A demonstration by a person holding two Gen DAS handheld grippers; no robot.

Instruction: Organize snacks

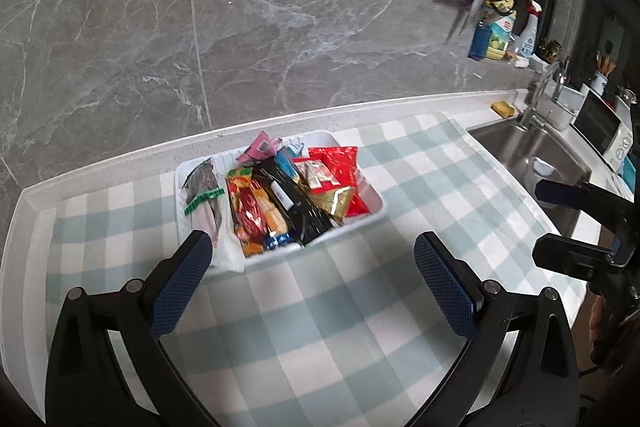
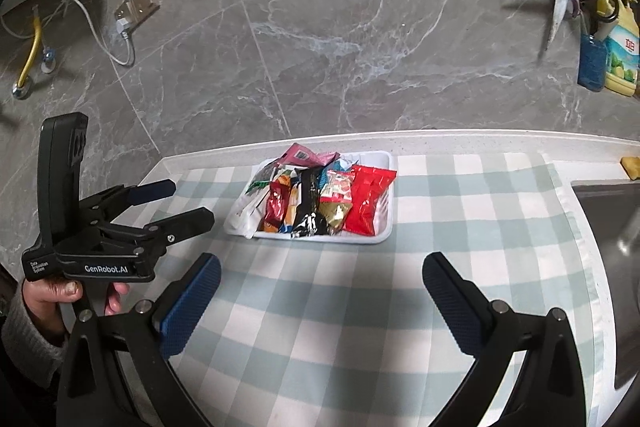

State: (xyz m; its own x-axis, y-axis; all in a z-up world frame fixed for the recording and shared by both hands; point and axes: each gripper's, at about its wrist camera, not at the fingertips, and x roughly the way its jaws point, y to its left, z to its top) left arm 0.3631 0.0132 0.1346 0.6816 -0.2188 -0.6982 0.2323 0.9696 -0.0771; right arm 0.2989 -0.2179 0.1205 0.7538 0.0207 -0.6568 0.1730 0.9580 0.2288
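Overlapping snack packets (image 1: 280, 195) hide tray (image 1: 376, 203) floor; both hand-held grippers (image 1: 312, 267) (image 2: 320, 291) spread, empty.

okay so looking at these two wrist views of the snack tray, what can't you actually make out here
- Snacks low in the white tray: in both views, hidden by the packets piled on top.
- Black packet: label print too small to read in either view.
- Sink: basin cut by the edge in the right wrist view, partly hidden by the right gripper in the left one.
- Left gripper: open, holds nothing.
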